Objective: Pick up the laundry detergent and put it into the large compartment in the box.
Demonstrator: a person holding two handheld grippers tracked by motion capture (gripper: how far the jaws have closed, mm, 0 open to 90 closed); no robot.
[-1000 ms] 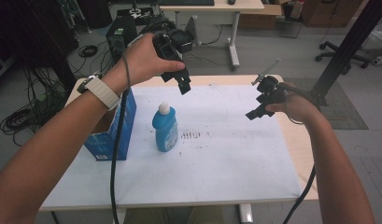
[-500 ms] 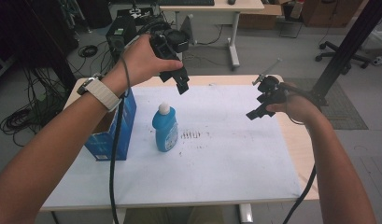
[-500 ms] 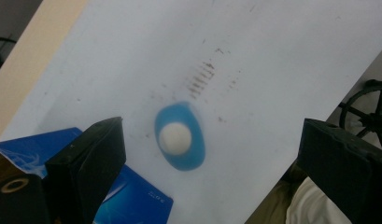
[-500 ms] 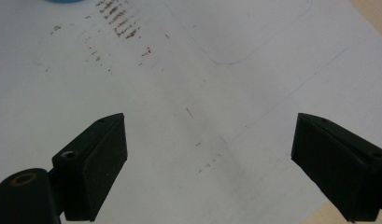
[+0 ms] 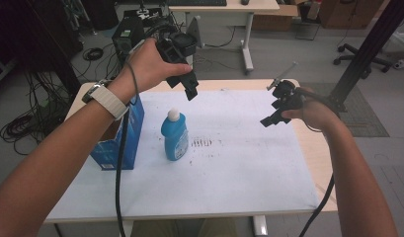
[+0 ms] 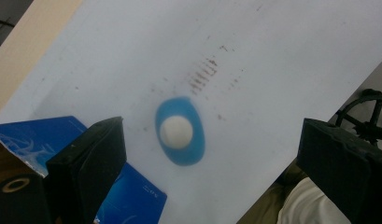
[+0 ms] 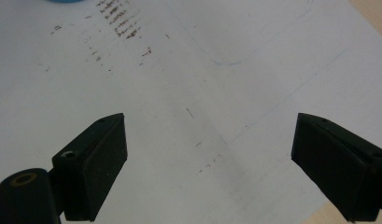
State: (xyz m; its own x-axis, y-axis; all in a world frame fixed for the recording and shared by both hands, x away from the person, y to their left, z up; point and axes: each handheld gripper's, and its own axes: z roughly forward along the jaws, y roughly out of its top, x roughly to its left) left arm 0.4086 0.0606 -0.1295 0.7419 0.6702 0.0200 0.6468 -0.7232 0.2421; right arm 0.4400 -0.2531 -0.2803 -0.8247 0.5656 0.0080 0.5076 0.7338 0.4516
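A blue bottle with a white cap [image 5: 174, 136] stands upright on the white sheet [image 5: 239, 163], left of centre. My left gripper [image 5: 190, 85] hovers well above it, open, looking straight down on the bottle's cap [image 6: 176, 131] between its wide-apart jaws. A blue carton [image 5: 118, 136] stands just left of the bottle; its open top [image 6: 37, 149] is at the lower left of the left gripper view. My right gripper [image 5: 269, 120] hangs open over the right part of the sheet, with bare sheet [image 7: 207, 116] between its jaws.
Brown smudge marks [image 5: 203, 143] lie on the sheet right of the bottle. The wooden tabletop [image 5: 315, 148] shows along the sheet's right and far edges. Behind the table are a desk, cables and an office chair [image 5: 362, 52].
The left gripper has edged slightly toward the far side above the bottle. The right gripper, bottle and carton stay where they were.
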